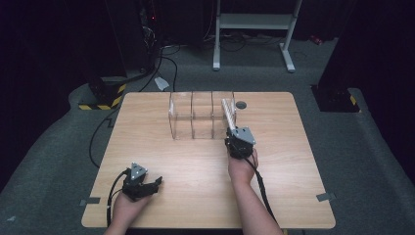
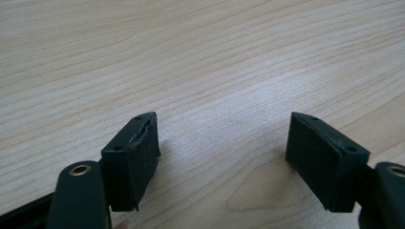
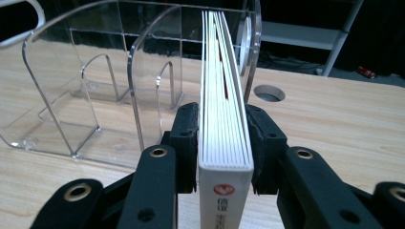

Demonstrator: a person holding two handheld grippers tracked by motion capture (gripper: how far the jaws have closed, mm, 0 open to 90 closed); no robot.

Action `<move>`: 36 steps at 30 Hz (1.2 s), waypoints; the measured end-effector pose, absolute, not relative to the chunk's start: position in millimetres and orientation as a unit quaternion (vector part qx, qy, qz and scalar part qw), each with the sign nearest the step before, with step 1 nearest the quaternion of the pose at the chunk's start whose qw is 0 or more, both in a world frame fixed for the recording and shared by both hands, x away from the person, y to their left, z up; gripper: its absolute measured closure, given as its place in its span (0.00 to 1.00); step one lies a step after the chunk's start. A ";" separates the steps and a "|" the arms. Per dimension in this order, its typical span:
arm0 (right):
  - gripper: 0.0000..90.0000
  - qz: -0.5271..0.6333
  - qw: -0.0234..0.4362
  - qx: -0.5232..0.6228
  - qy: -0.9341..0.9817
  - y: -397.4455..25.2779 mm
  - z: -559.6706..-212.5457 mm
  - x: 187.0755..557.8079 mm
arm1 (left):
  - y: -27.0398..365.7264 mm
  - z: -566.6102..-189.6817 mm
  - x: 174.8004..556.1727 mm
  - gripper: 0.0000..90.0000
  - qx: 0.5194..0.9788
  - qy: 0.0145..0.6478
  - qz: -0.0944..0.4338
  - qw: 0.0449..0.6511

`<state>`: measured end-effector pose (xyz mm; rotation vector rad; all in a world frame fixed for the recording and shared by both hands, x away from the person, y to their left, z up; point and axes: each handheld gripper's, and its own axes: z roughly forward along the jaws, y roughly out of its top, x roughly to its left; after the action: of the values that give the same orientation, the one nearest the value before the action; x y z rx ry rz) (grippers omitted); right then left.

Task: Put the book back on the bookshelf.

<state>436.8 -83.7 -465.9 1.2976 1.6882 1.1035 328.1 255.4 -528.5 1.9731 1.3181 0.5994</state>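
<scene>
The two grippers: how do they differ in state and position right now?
The right gripper is shut on the white book; the left gripper is open and holds nothing. The right one is at the clear file rack; the left one rests low on the bare table near the person. Both have black jaws.

Lab or recording studio: lone wooden table [image 1: 205,161] on grey carpet [image 1: 362,161], black-draped dark surround, cables [image 1: 161,63] trailing to equipment, hazard-striped bases [image 1: 105,98] (left far corner), metal stand [image 1: 254,29] behind.
</scene>
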 end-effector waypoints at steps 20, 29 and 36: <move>0.84 0.435 0.391 0.500 0.638 -79.0 -463.6 441.4 | 255.4 -528.6 328.2 0.30 0.758 0.506 0.230 0.341; 0.84 0.430 0.399 0.503 0.635 -72.7 -463.4 448.8 | 255.3 -528.6 328.1 0.30 0.758 0.507 0.230 0.341; 0.83 0.429 0.406 0.504 0.630 -70.8 -466.3 448.9 | 255.4 -528.6 328.2 0.30 0.758 0.506 0.230 0.341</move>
<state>448.9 -70.8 -466.3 1.2716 1.5904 1.0812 328.2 255.4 -528.6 1.9722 1.3172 0.5987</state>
